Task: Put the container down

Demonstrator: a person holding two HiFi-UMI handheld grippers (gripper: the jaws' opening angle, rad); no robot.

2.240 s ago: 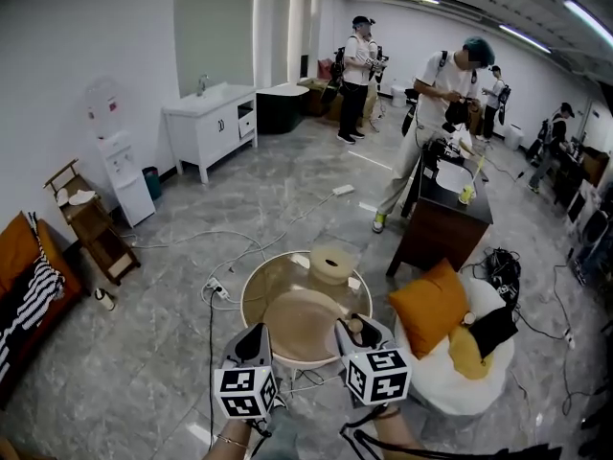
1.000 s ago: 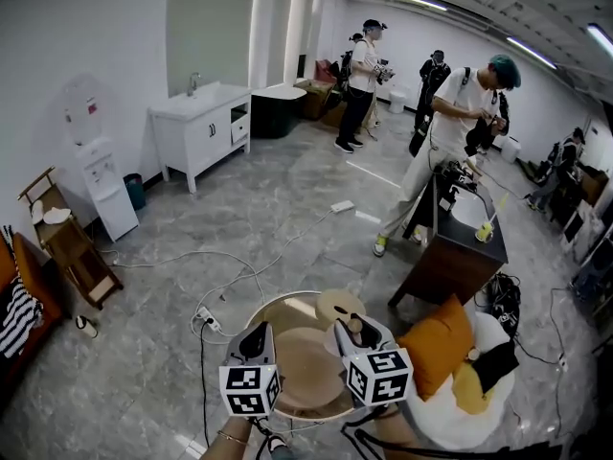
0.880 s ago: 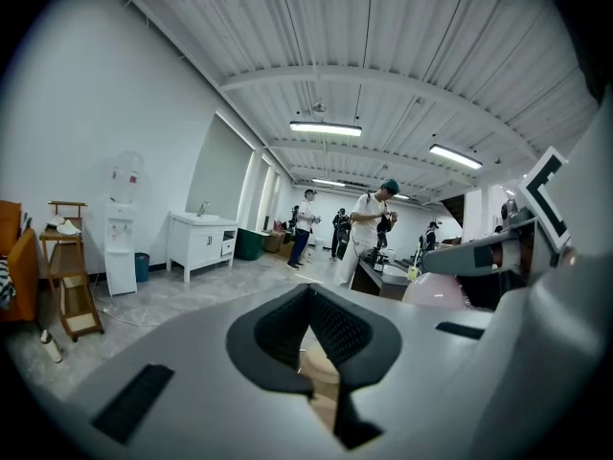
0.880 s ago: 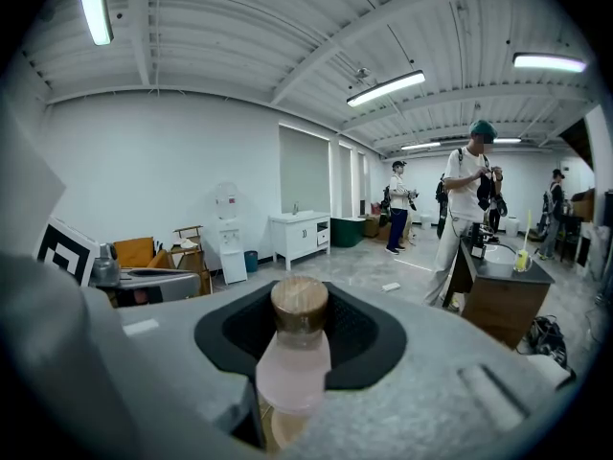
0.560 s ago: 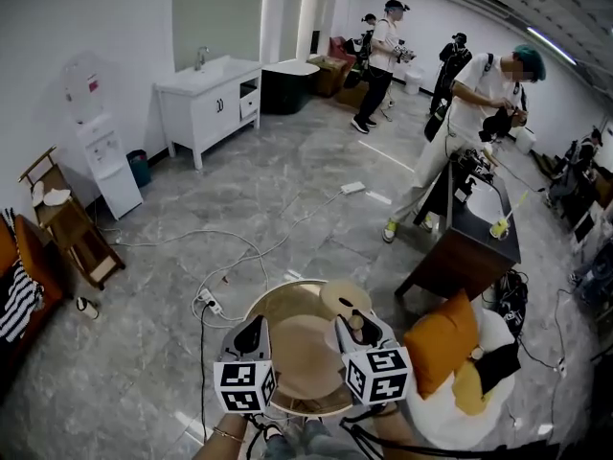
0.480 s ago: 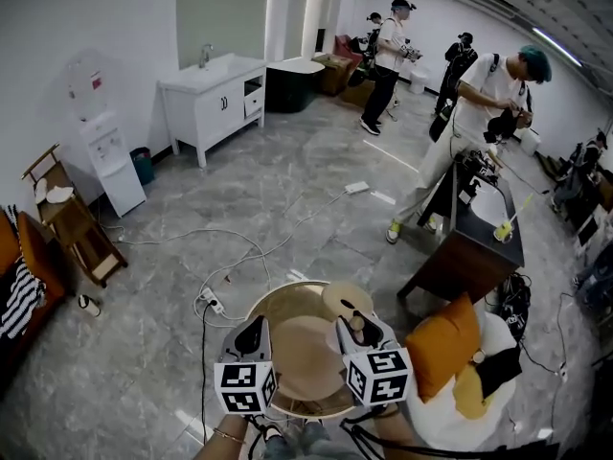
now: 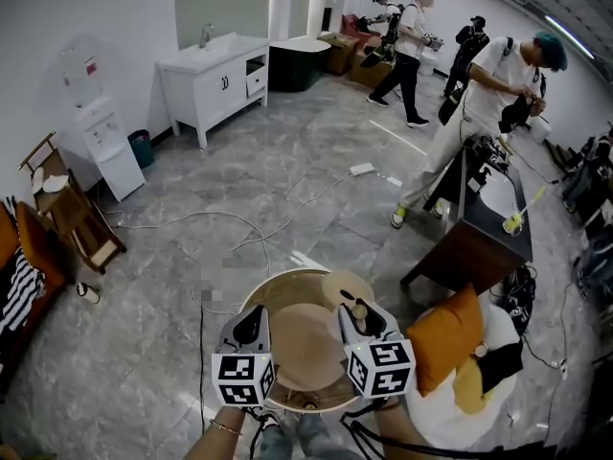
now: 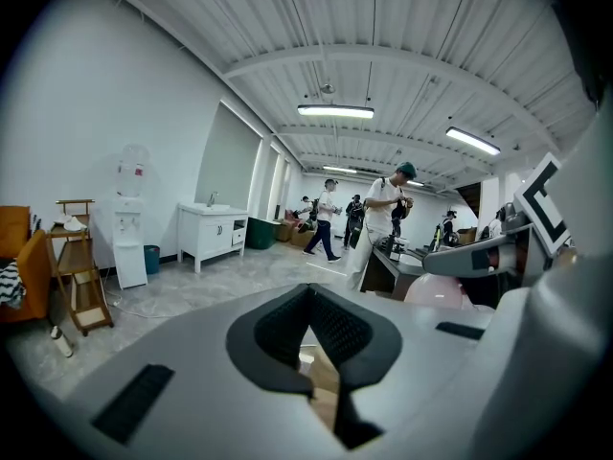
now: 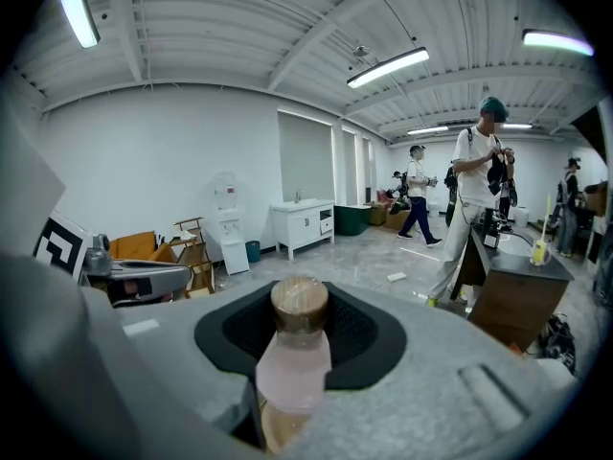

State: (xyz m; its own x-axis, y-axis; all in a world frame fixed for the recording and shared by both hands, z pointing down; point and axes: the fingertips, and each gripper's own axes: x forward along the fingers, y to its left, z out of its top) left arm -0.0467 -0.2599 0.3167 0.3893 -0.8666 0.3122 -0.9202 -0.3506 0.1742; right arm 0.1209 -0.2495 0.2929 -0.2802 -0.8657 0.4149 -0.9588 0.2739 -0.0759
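Your right claw (image 9: 300,316) pinches the pink bottle (image 9: 293,367) upright; your left claw (image 8: 311,326) is pressed together, empty. Lower the bottle flat onto the table (image 7: 283,280) beneath the claw before releasing.

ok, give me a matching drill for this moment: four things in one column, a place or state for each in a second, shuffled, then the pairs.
Things
1. container
2. left gripper
3. orange cushion
4. water dispenser

Place or state
A. against the wall at the head view's left
B. jaws together, nothing between them
C. clamped in the right gripper
D. on the white seat, right of the round table

Pairs: 1-C, 2-B, 3-D, 4-A
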